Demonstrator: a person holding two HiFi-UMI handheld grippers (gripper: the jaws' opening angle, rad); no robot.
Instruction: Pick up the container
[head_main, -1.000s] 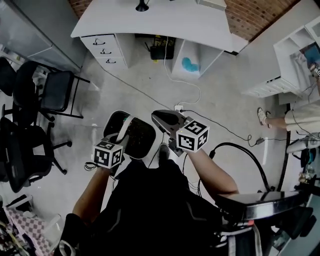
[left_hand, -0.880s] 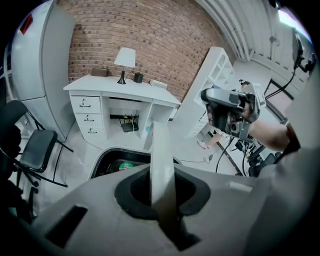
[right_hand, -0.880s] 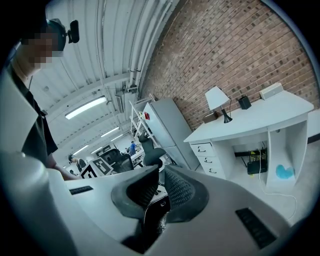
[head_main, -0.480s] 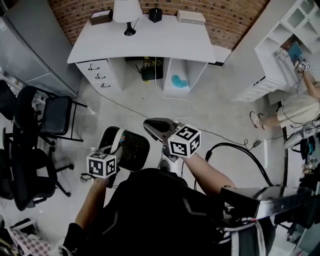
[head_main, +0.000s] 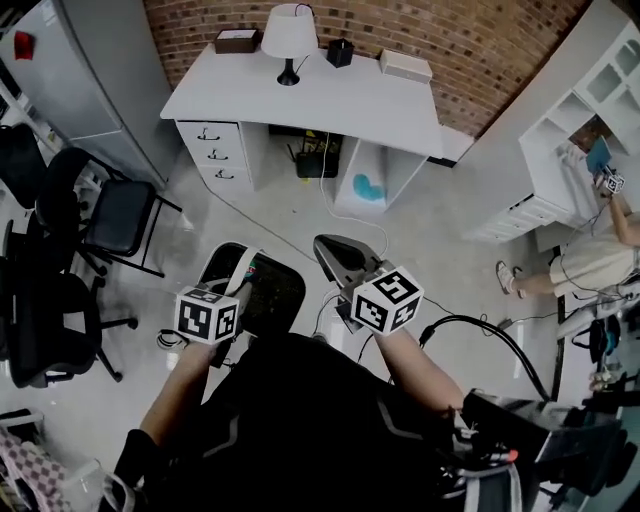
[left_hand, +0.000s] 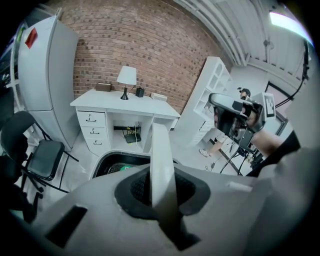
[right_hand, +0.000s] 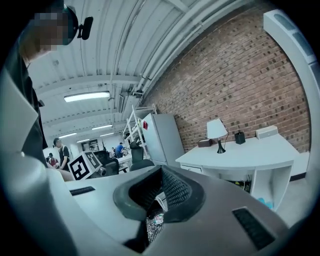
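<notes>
Pickup looks done: the black, white-rimmed container (head_main: 265, 295) hangs above the floor (head_main: 420, 200) in front of the person, with the left gripper (left_hand: 162, 187) jaws clamped on its white rim. The right gripper (right_hand: 159, 200) is just beside it, jaws together on nothing evident. Only carrying seems left.

Camera set-up: three views, one shared landmark.
My head view looks steeply down, left gripper (head_main: 243, 272) and right gripper (head_main: 338, 256) mid-frame, white desk (head_main: 330, 95) at top centre. Left gripper view faces that white desk (left_hand: 125, 102) level, centre left; right gripper view tilts up, ceiling (right_hand: 100, 60) upper left, white desk (right_hand: 240, 152) lower right. Both sit close behind their jaws.
</notes>
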